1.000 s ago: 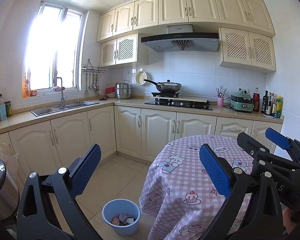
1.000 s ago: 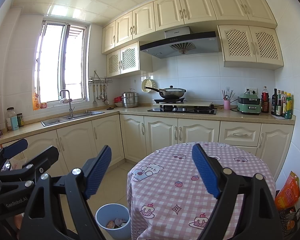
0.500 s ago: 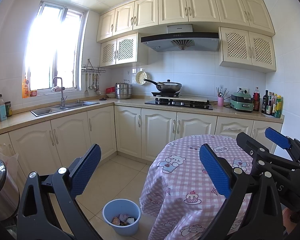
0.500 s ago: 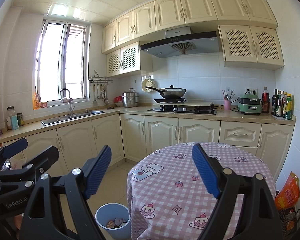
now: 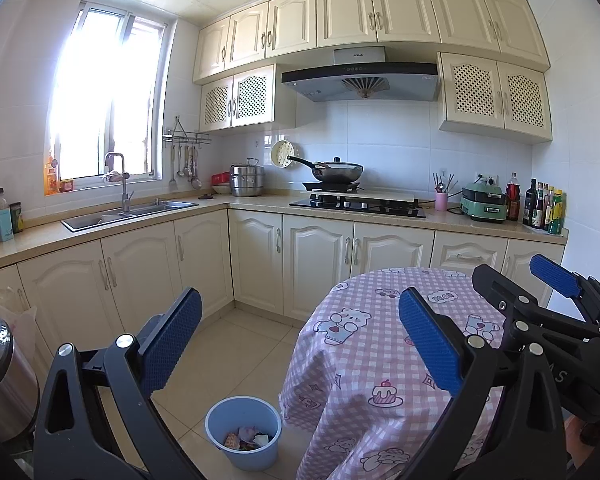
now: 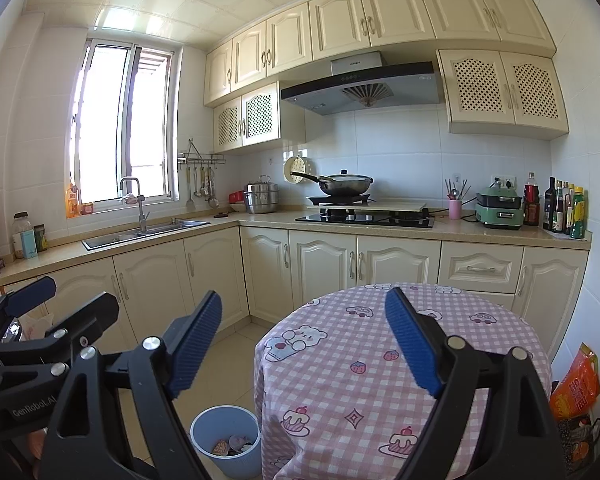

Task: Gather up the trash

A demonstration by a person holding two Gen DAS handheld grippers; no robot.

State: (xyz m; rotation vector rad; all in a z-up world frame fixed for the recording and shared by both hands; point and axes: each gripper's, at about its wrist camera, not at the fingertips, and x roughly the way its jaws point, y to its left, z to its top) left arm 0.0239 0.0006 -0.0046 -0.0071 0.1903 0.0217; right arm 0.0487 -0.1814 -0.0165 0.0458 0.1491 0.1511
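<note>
Change since earlier frames: nothing has moved; both hand-held grippers, the bin and the table sit as before.
Left hand-held gripper [image 5: 300, 344]: jaws wide apart, nothing between the blue pads; it hangs above the floor, left of the table.
Right hand-held gripper [image 6: 304, 340]: jaws wide apart, nothing between the pads; it hangs over the near edge of the table, just right of the left one.
Bin [image 5: 243, 432]: blue, round, upright on the tiled floor, just beside the table's left edge, below and between the left gripper's fingers in its own view.
Trash [image 5: 247, 437]: crumpled wrappers and paper lying in the bottom of the bin.
Table [image 6: 380, 360]: round, covered by a pink checked cloth printed with bears and cakes; the cloth hangs down the sides.
Bag [image 6: 576, 380]: orange packet on the floor, right of the table, against the wall.
Wok [image 5: 336, 171]: on the stove at the far wall.
</note>
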